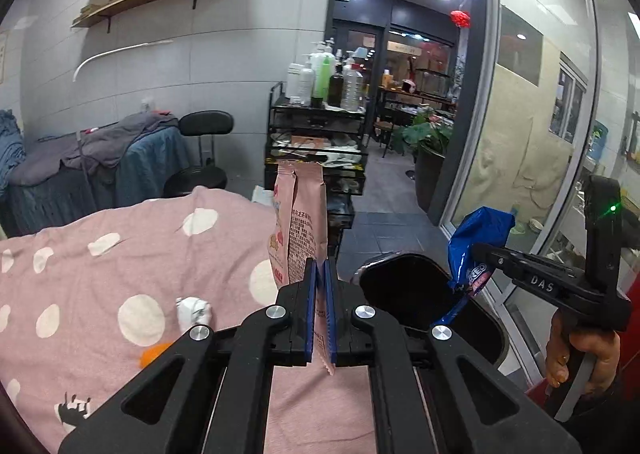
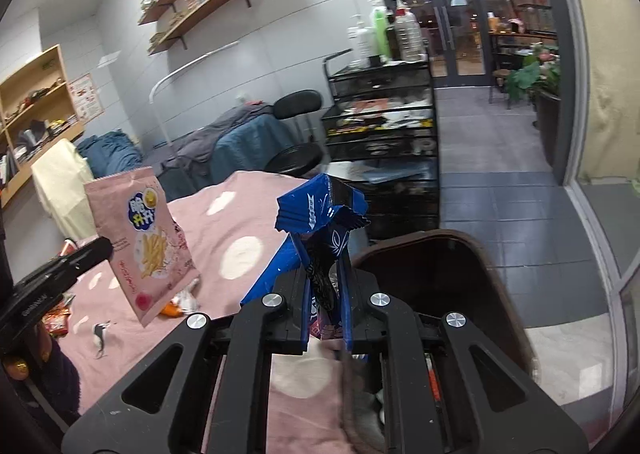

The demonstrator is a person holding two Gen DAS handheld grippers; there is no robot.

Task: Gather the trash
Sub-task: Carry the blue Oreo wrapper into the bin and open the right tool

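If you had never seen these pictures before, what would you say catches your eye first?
Two snack packets held up in the air: a pale pink crisp packet clamped in the left gripper, and a crumpled blue foil biscuit wrapper clamped in the right gripper. Below them lies a pink blanket with white spots, and beside its edge stands a dark open-topped bin.

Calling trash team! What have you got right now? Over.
Left gripper shut on pink snack bag. Right gripper shut on blue wrapper. Dark bin just ahead, nothing blocking.
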